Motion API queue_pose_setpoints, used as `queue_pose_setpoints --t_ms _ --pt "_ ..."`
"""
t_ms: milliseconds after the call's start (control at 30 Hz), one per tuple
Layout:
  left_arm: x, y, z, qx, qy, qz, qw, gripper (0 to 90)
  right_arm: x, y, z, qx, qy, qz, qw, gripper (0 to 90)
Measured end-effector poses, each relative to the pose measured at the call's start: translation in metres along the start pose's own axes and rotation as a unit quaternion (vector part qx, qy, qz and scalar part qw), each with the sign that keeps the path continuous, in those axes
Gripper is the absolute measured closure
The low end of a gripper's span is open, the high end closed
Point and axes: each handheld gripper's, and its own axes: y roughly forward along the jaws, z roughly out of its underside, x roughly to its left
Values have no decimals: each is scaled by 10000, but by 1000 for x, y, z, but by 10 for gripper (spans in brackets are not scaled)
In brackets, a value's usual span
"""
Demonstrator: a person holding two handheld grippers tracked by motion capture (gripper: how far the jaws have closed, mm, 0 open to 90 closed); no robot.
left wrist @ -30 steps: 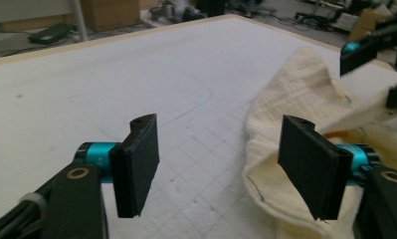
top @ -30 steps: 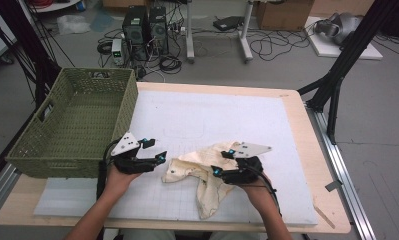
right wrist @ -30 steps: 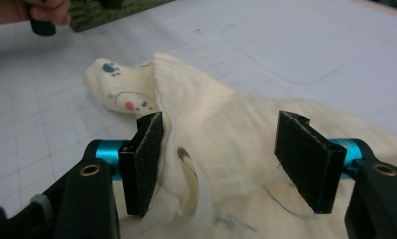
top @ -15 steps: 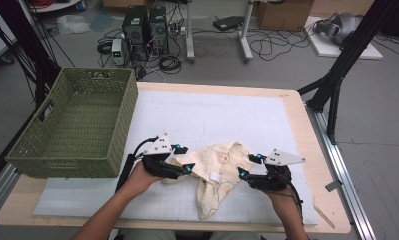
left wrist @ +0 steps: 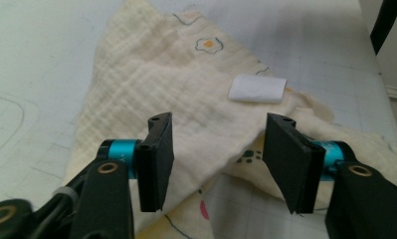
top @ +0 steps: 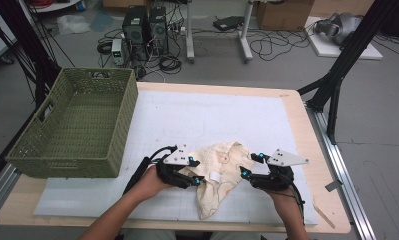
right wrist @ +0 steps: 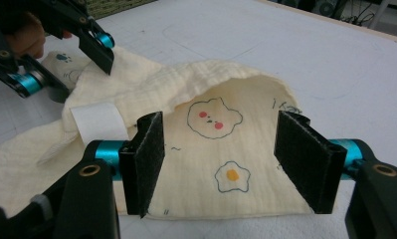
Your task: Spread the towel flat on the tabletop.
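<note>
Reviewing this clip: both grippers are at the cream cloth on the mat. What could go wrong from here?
1. The left gripper, whose jaws have just been closing, straddles a folded ridge of the cloth; it may pinch one layer or several, bunching it.
2. The right gripper stands open over the flat printed edge; its pads may slide off without catching fabric.
3. The white tag could get caught in the fold.

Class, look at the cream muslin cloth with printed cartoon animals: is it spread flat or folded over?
Folded over and rumpled. The cream muslin cloth has its top layer doubled back in an arch over the printed face, and one end trails toward the table edge.
</note>
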Motion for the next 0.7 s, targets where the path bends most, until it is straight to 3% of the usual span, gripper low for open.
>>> queue_pose_setpoints --t_ms 67,167,267,333,400,500,567,700 --pt "0 2 1 37 107 6 9999 622 0 0 0 12 0 7 10000 361" --pt "2 0 0 -156 81 69 9998 835 0 0 0 11 3 8 10000 362" --pt "8 -6 -3 -444 -133 37 9989 875 -1 1 1 39 16 46 10000 363" --pt "14 -12 -4 -764 -417 -69 9962 876 -1 3 3 67 34 61 10000 368" --pt "22 -18 -3 -1007 -728 -283 9918 877 0 5 3 140 64 101 9998 377" --pt "35 -27 -2 -1152 -1244 -828 9820 879 2 14 6 333 154 241 9990 396" --pt "44 -32 -1 -1046 -1369 -1239 9772 880 6 25 8 553 125 259 9981 408" --pt "62 -40 2 -1075 -1672 -1865 9621 881 19 47 9 979 -38 107 9951 451"
